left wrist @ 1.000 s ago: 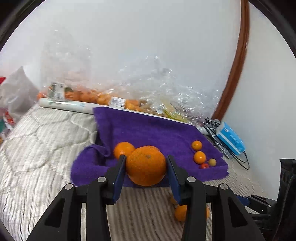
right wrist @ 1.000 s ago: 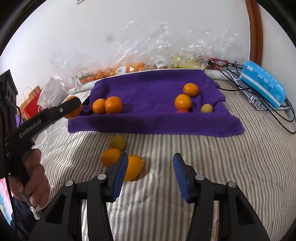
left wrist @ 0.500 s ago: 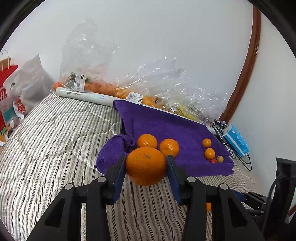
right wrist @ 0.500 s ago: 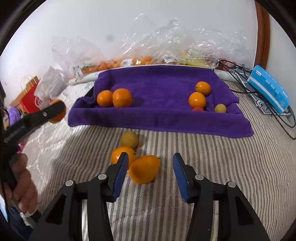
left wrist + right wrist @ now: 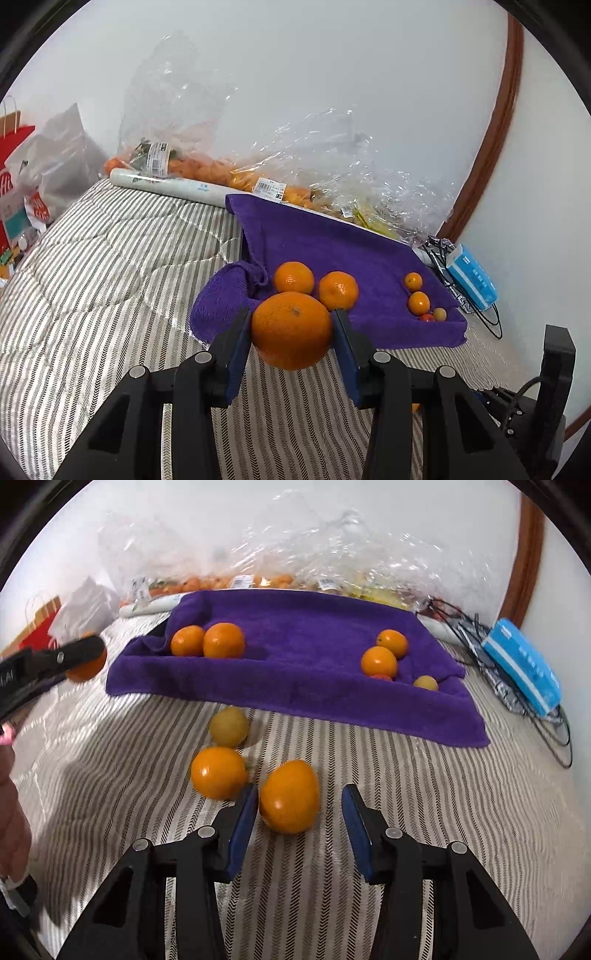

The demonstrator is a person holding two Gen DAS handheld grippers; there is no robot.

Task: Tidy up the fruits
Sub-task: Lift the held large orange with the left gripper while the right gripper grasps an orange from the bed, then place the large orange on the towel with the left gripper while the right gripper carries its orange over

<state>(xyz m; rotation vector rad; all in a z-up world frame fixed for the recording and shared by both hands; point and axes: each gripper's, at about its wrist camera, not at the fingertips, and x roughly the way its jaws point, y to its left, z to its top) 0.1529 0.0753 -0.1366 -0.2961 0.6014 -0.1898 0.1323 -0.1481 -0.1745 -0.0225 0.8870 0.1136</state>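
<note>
My left gripper (image 5: 291, 334) is shut on a large orange (image 5: 291, 330) and holds it above the striped bed, short of the purple towel (image 5: 332, 243). Two oranges (image 5: 316, 284) lie on the towel's left part, several small fruits (image 5: 419, 302) on its right. My right gripper (image 5: 299, 810) is open, its jaws around an orange fruit (image 5: 290, 795) that lies on the bed; the left pad is close to it. Another orange fruit (image 5: 218, 771) and a yellow one (image 5: 229, 725) lie just beyond. The left gripper (image 5: 79, 657) shows at the right wrist view's left edge.
Clear plastic bags of fruit (image 5: 258, 177) and a white roll (image 5: 166, 184) lie along the wall behind the towel. A blue box (image 5: 524, 668) and black cables (image 5: 554, 723) lie at the right. A red paper bag (image 5: 11, 177) stands at the far left.
My left gripper has drawn back and turned with the orange, so the towel lies farther ahead. My right gripper has moved forward and left until the orange fruit lies between its jaws.
</note>
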